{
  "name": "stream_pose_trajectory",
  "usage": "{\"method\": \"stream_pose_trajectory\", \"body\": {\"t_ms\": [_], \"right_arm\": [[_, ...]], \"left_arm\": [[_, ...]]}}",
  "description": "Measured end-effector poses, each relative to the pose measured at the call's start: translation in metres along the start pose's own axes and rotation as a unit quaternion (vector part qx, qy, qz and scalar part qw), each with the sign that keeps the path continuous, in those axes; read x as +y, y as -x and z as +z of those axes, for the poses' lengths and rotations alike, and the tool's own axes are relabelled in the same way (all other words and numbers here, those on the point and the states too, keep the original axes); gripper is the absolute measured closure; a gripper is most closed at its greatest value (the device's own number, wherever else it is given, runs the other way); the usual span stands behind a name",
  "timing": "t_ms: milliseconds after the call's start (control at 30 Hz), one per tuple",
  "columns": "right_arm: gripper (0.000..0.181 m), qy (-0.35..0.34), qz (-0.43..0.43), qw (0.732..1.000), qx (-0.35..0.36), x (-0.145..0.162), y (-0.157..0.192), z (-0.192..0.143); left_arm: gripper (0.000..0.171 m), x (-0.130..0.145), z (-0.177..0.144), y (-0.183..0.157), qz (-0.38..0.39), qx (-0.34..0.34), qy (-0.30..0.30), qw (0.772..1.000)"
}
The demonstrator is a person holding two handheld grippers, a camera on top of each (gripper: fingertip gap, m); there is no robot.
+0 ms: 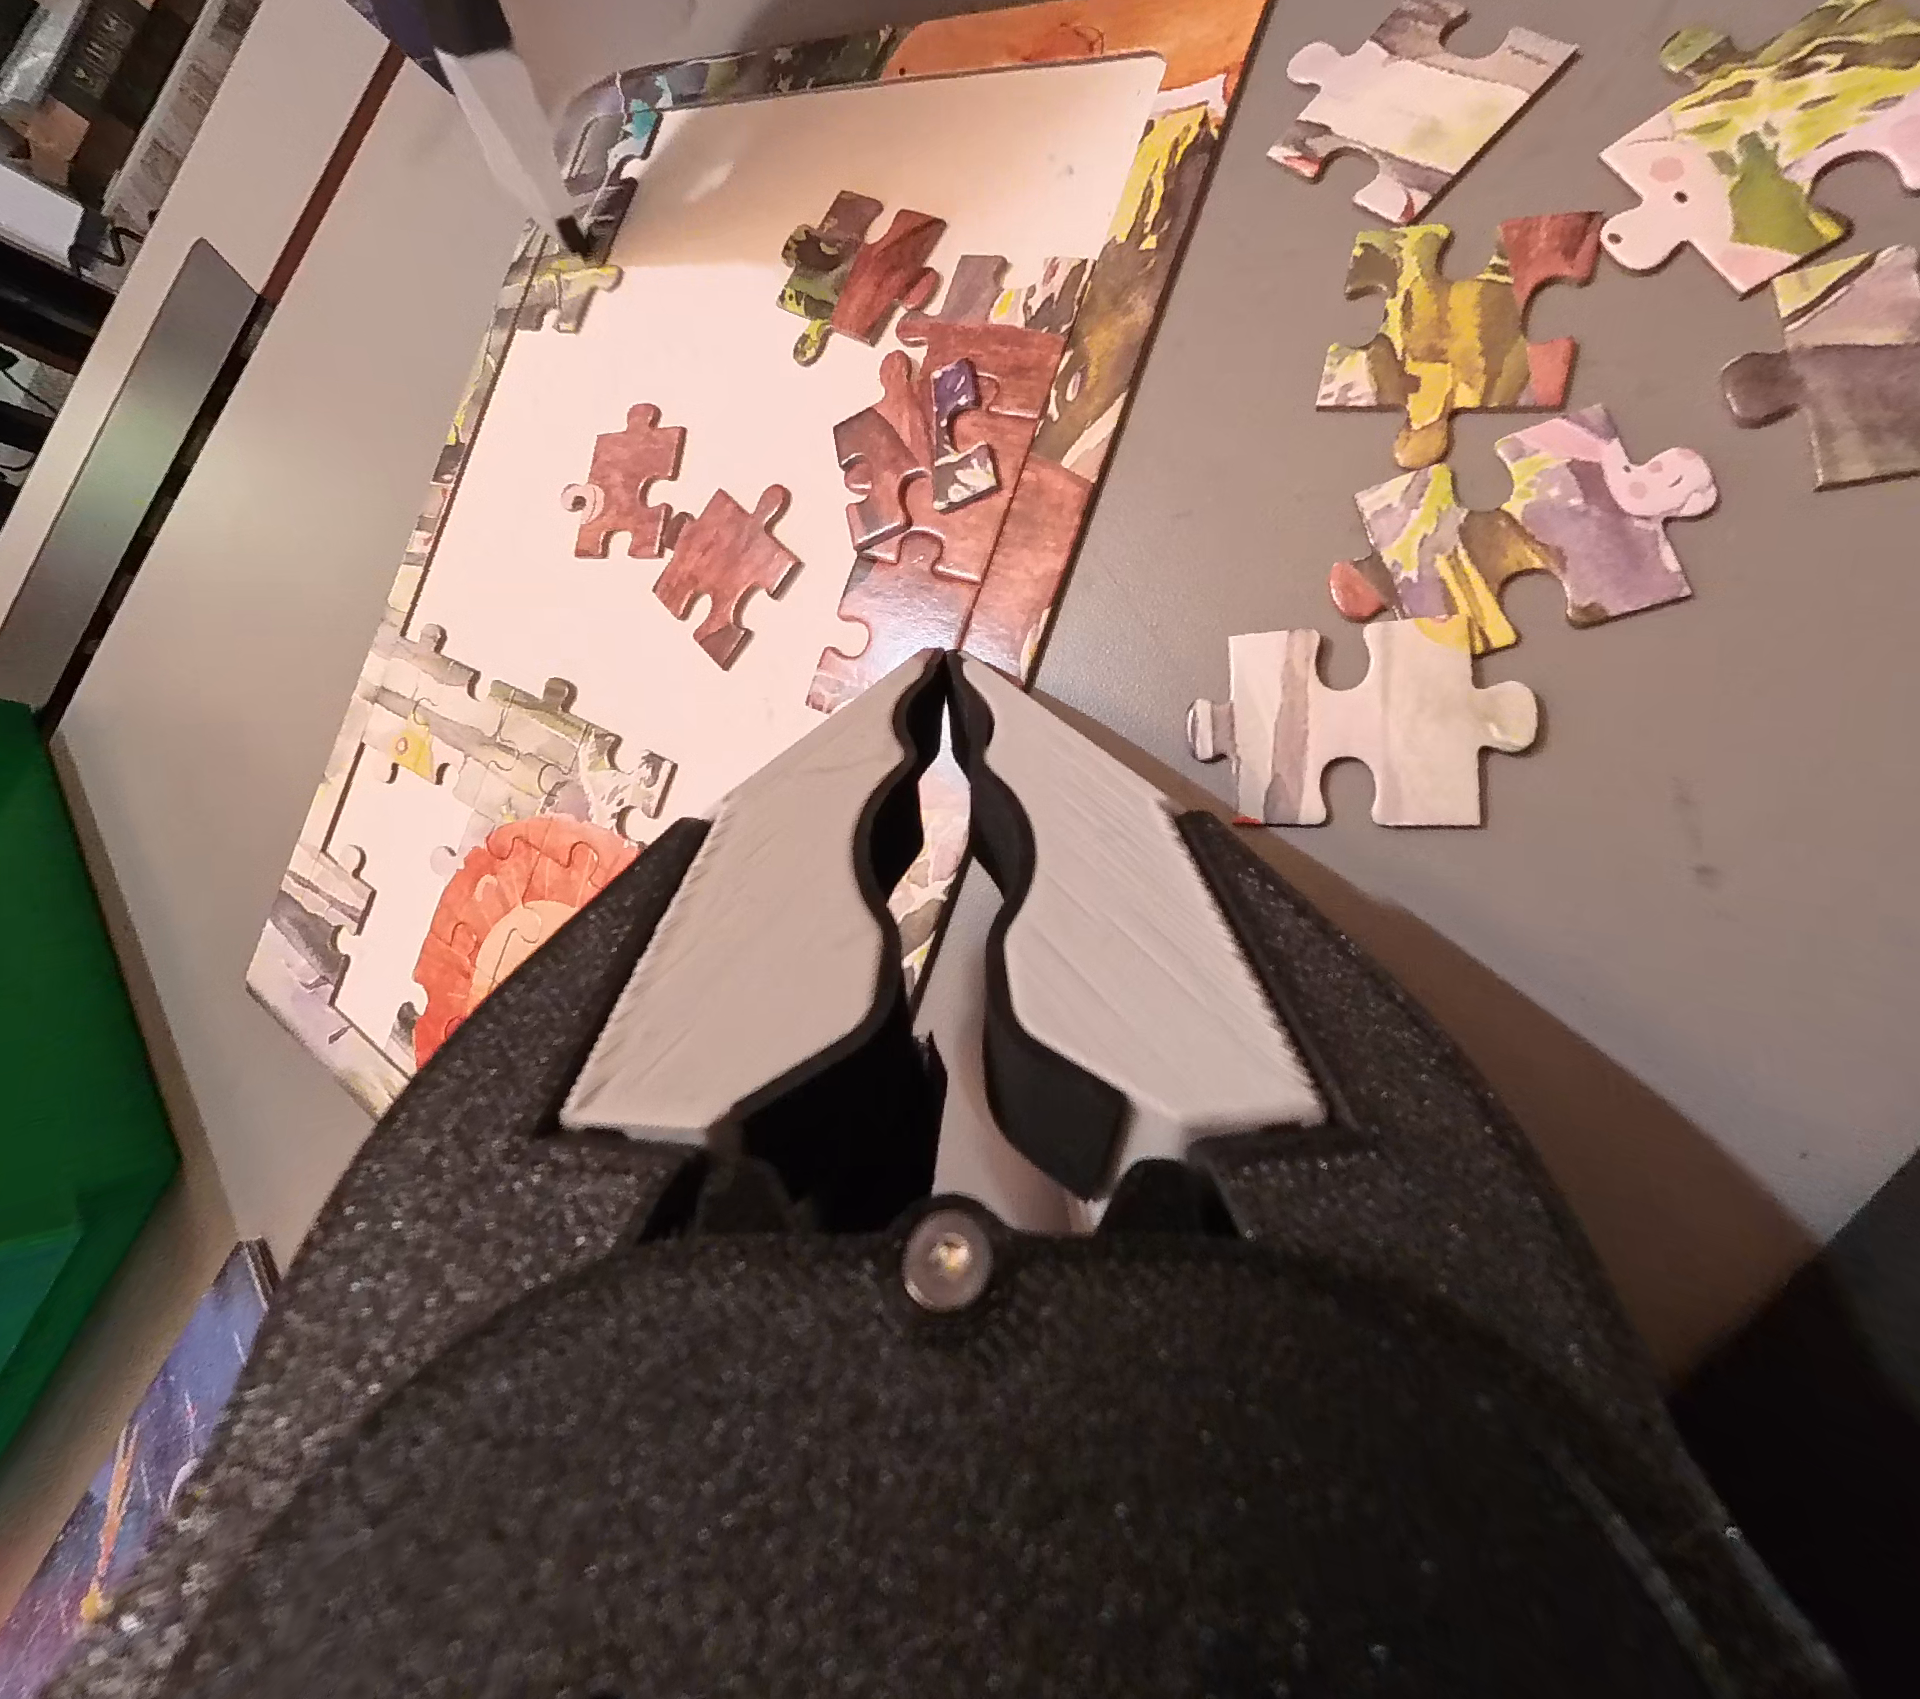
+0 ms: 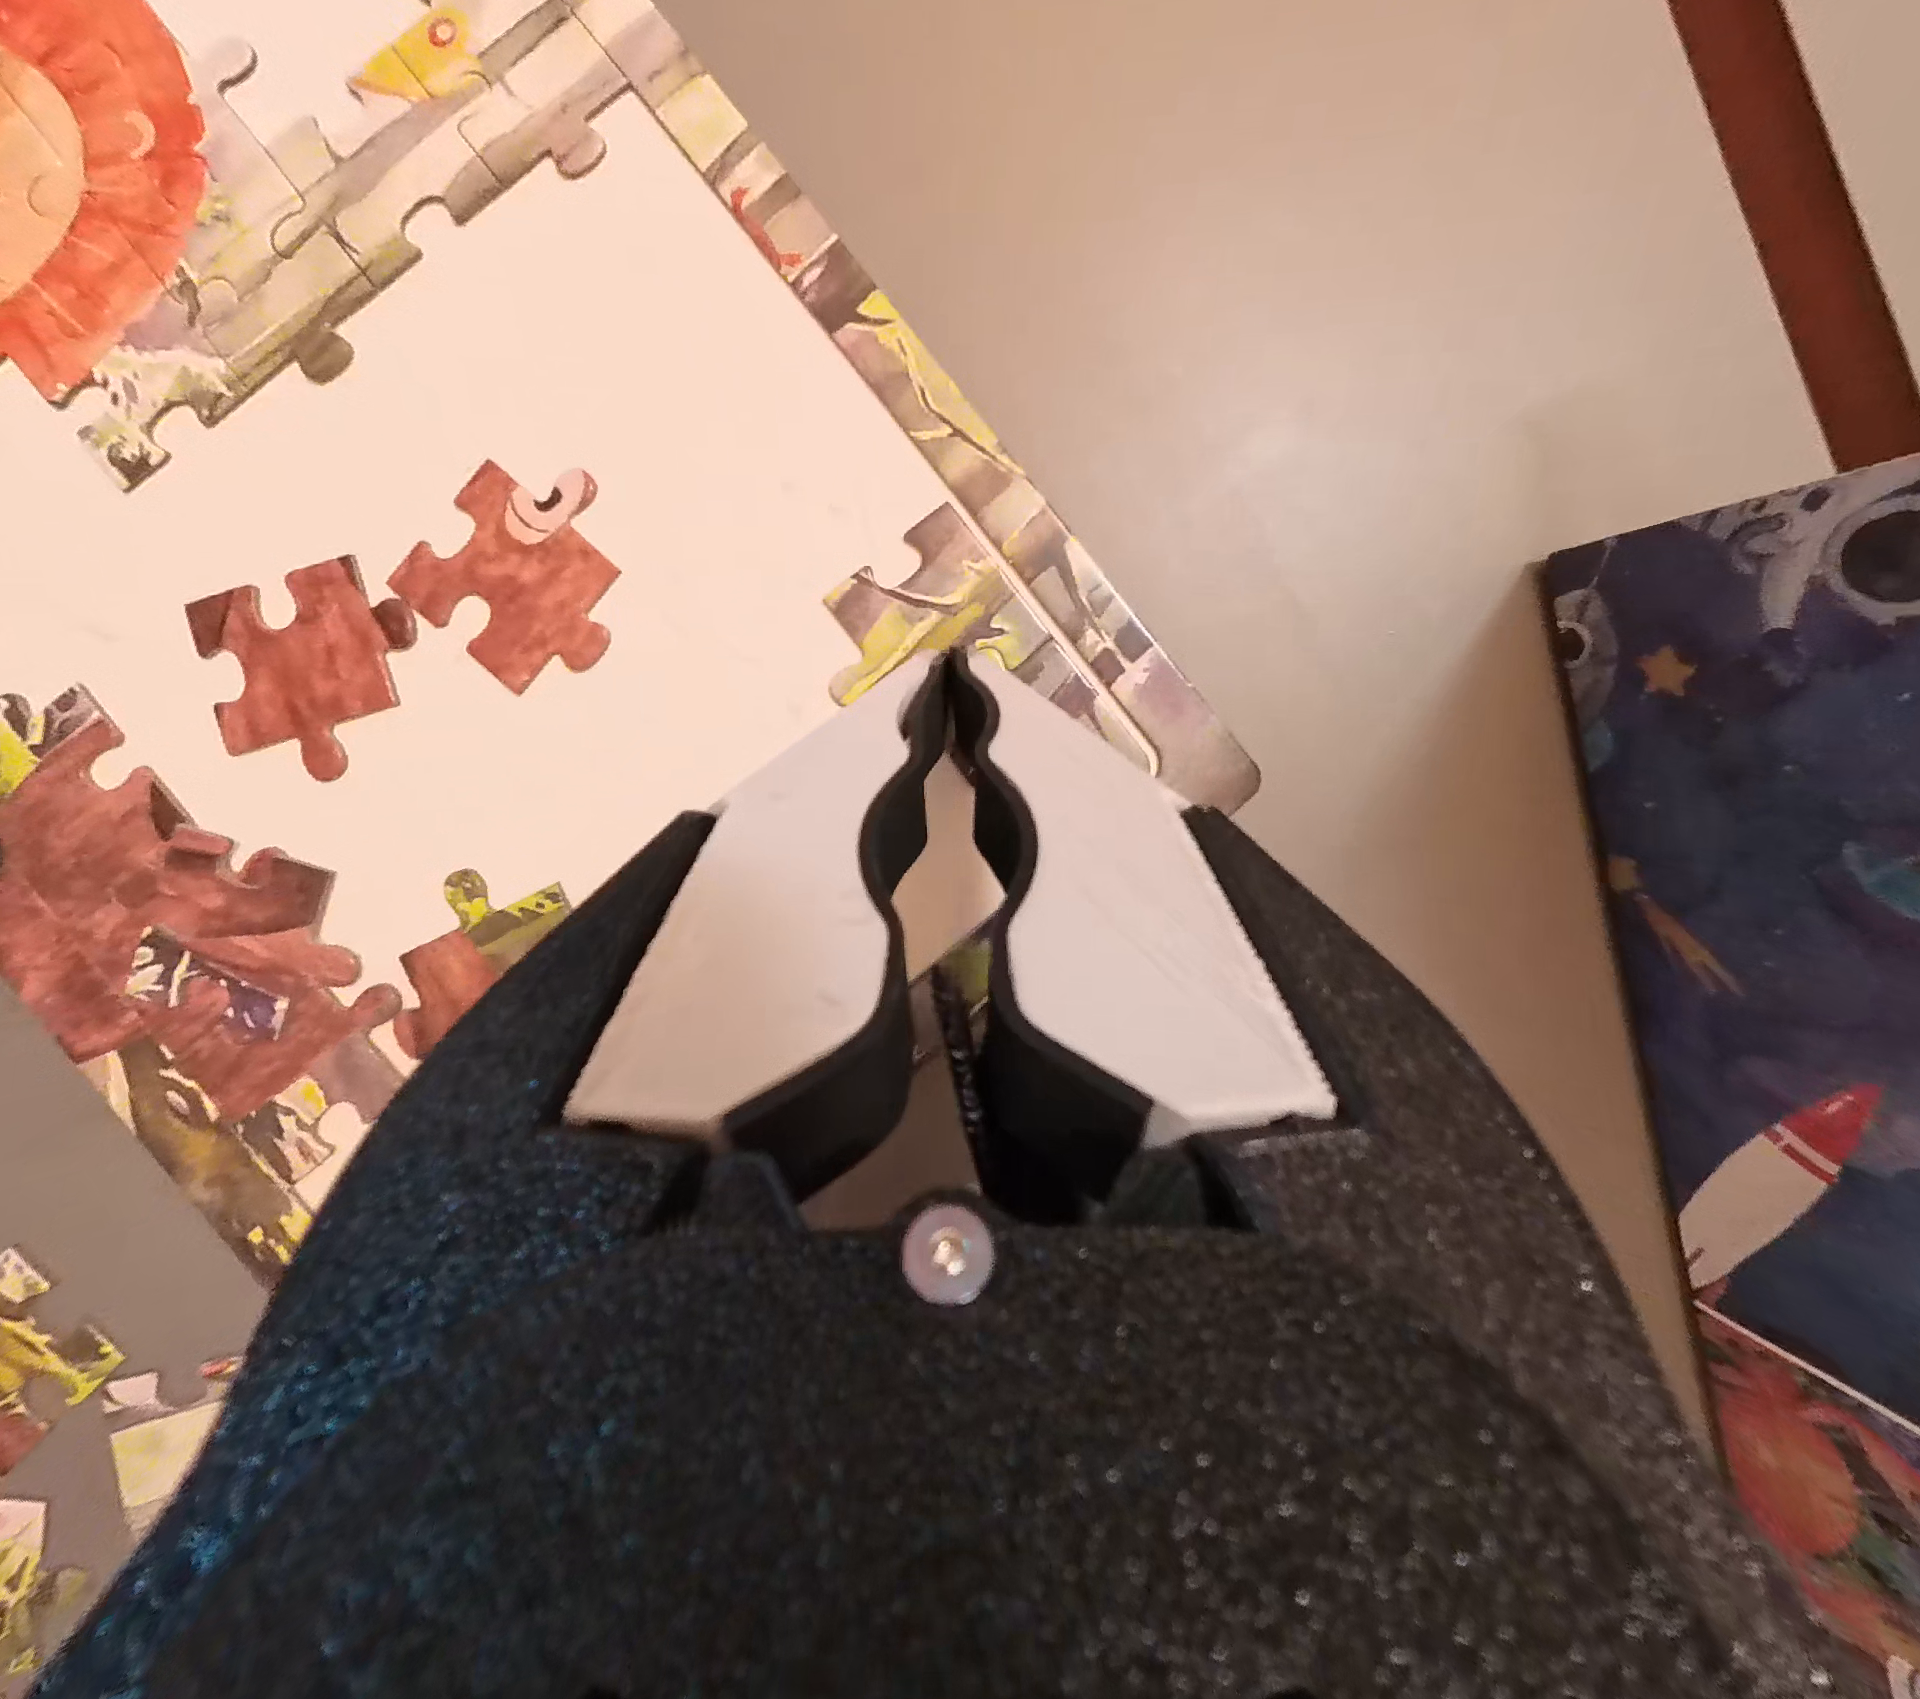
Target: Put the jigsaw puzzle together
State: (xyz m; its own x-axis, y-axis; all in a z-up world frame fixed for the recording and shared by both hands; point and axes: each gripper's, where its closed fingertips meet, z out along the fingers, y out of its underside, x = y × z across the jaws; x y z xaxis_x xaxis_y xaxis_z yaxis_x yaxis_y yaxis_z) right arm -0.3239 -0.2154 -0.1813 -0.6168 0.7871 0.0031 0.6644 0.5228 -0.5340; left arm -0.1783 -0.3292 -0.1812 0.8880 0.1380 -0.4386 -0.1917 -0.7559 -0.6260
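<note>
While our right gripper hovers with jaws pressed together, empty, over the green-grey edge piece at the puzzle board rim, our left gripper, likewise closed, sits at the opposite edge, farther off.

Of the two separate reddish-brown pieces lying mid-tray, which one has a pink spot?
The reddish-brown piece nearer the tray's patterned border; its pink spot sits on one tab. Its neighbour is plain brown.

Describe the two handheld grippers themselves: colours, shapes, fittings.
The left gripper and the right gripper look alike. Each has a grainy black body with one silver screw at its centre, and two white ridged fingers tapering to a point, lined inside with wavy black pads. No cables, markings or sleeves show.
</note>
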Motion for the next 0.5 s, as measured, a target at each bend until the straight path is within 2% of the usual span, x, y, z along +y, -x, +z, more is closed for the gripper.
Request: {"method": "stream_pose_trajectory", "body": {"t_ms": [133,233,367,500], "right_arm": [[0.181,-0.019,0.008,1.0,0.004,-0.006,-0.004,-0.008],[0.181,0.005,-0.005,1.0,0.012,0.002,-0.005,-0.001],[0.181,0.001,-0.008,1.0,0.02,-0.001,-0.007,0.001],[0.181,-0.017,0.01,1.0,0.02,0.001,-0.013,-0.014]], "left_arm": [[0.171,0.0,0.0,0.0,-0.001,0.001,0.0,1.0],[0.171,0.0,0.0,0.0,0.0,0.0,0.0,1.0],[0.171,0.0,0.0,0.0,-0.002,0.001,0.0,1.0],[0.171,0.0,0.0,0.0,-0.003,0.002,0.0,1.0]]}}
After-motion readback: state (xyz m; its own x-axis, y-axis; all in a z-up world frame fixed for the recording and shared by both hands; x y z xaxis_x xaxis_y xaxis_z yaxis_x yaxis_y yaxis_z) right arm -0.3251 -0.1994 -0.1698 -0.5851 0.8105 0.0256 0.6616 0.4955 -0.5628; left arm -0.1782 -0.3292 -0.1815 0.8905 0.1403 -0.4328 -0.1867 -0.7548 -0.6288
